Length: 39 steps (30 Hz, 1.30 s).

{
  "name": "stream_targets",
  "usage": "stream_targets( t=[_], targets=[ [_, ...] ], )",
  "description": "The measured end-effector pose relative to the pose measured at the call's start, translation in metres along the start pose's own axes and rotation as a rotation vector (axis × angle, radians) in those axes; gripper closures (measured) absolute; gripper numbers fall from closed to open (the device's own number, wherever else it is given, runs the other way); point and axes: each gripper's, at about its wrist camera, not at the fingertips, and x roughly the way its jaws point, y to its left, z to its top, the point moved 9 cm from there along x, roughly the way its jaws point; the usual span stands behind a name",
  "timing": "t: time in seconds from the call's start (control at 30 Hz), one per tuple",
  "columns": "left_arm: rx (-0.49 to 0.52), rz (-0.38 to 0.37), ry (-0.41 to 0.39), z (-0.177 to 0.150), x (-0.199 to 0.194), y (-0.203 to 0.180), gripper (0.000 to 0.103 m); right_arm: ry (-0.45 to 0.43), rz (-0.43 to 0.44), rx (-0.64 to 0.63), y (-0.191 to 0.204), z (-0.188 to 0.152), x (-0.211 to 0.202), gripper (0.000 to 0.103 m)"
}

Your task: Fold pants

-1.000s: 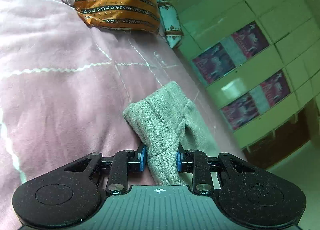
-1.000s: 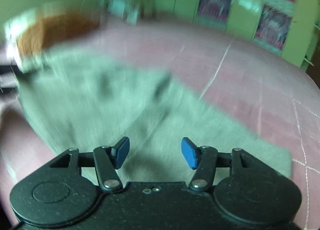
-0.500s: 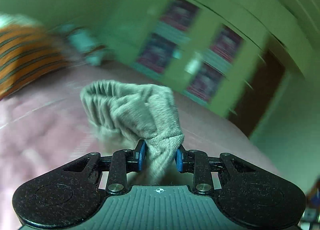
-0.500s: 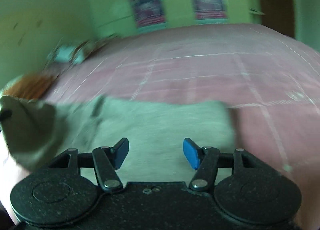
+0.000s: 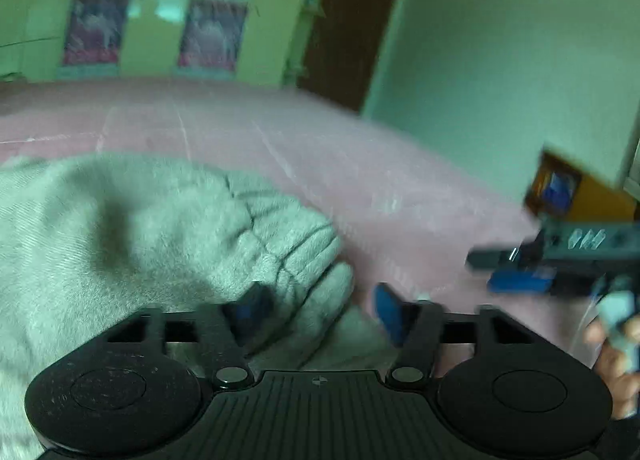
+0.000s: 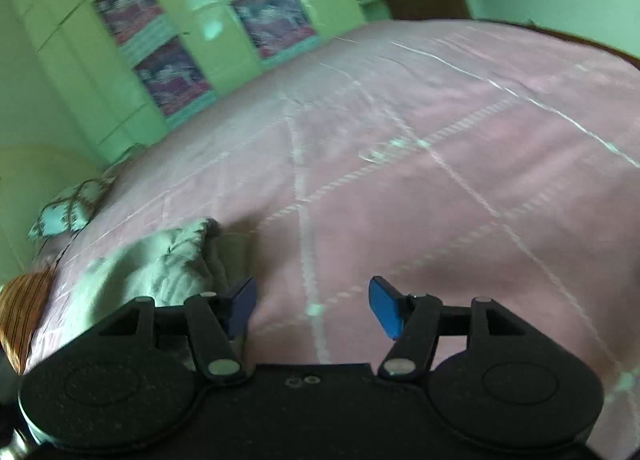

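The grey pants (image 5: 132, 244) are seen bunched on the pink bedspread (image 5: 320, 164) of the bed, with the gathered waistband lying toward the left tongs (image 5: 320, 312). The jaws of the left tongs are opening; the cloth lies between them, beside the left pad, and clear of the right pad, so the pants are no longer pinched. The right tongs (image 6: 312, 306) are held over bare bedspread (image 6: 440, 180) with jaws opening and nothing between them; in that view the pants (image 6: 168, 260) are located to the left, just beside the left finger. In the left wrist view, the right tongs (image 5: 560, 260) are visible at the right edge, blurred, with part of a hand (image 5: 616, 360) below them. A patterned pillow (image 6: 64, 212) and an orange striped pillow (image 6: 20, 312) are placed at the far left of the bed. Green cupboards (image 6: 80, 72) are seen behind.
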Motion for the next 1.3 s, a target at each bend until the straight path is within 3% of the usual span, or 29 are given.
stream_targets(
  t=[0.07, 0.17, 0.27, 0.4, 0.57, 0.7, 0.8, 0.9, 1.03, 1.07, 1.1, 1.13, 1.2, 1.3],
  targets=[
    [-0.007, 0.055, -0.042, 0.010, -0.034, 0.019, 0.033, 0.001, 0.040, 0.014, 0.002, -0.002, 0.002, 0.047],
    [-0.024, 0.145, -0.081, 0.015, -0.088, 0.062, 0.031, 0.042, 0.170, 0.064, 0.029, -0.012, 0.013, 0.047],
    [-0.107, 0.235, -0.053, 0.008, -0.131, 0.123, 0.030, 0.097, 0.267, 0.114, 0.060, -0.023, 0.030, 0.047],
    [-0.148, 0.296, 0.047, -0.029, -0.169, 0.169, 0.030, 0.152, 0.292, 0.161, 0.081, -0.030, 0.056, 0.048],
    [-0.098, 0.318, 0.152, -0.070, -0.161, 0.169, 0.030, 0.244, 0.304, 0.208, 0.096, -0.039, 0.077, 0.048],
    [-0.109, 0.315, 0.129, -0.063, -0.140, 0.165, 0.030, 0.238, 0.289, 0.228, 0.104, -0.038, 0.083, 0.048],
    [-0.118, 0.370, 0.091, -0.060, -0.126, 0.173, 0.030, 0.239, 0.273, 0.236, 0.108, -0.039, 0.086, 0.050],
    [-0.144, 0.398, 0.060, -0.067, -0.121, 0.182, 0.022, 0.223, 0.281, 0.215, 0.111, -0.036, 0.084, 0.051],
    [-0.141, 0.376, 0.077, -0.072, -0.118, 0.181, 0.022, 0.263, 0.222, 0.243, 0.110, -0.037, 0.106, 0.052],
    [-0.160, 0.387, 0.073, -0.072, -0.119, 0.185, 0.022, 0.270, 0.198, 0.252, 0.111, -0.035, 0.109, 0.057],
    [-0.214, 0.396, 0.047, -0.072, -0.122, 0.191, 0.022, 0.280, 0.182, 0.231, 0.116, -0.032, 0.111, 0.071],
    [-0.273, 0.392, 0.017, -0.074, -0.125, 0.196, 0.023, 0.271, 0.177, 0.180, 0.128, -0.026, 0.107, 0.076],
    [-0.301, 0.395, -0.013, -0.078, -0.127, 0.199, 0.025, 0.173, 0.293, 0.067, 0.168, 0.000, 0.079, 0.078],
    [-0.347, 0.380, -0.044, -0.079, -0.130, 0.198, 0.025, 0.024, 0.425, 0.011, 0.203, 0.030, 0.020, 0.078]
  ],
)
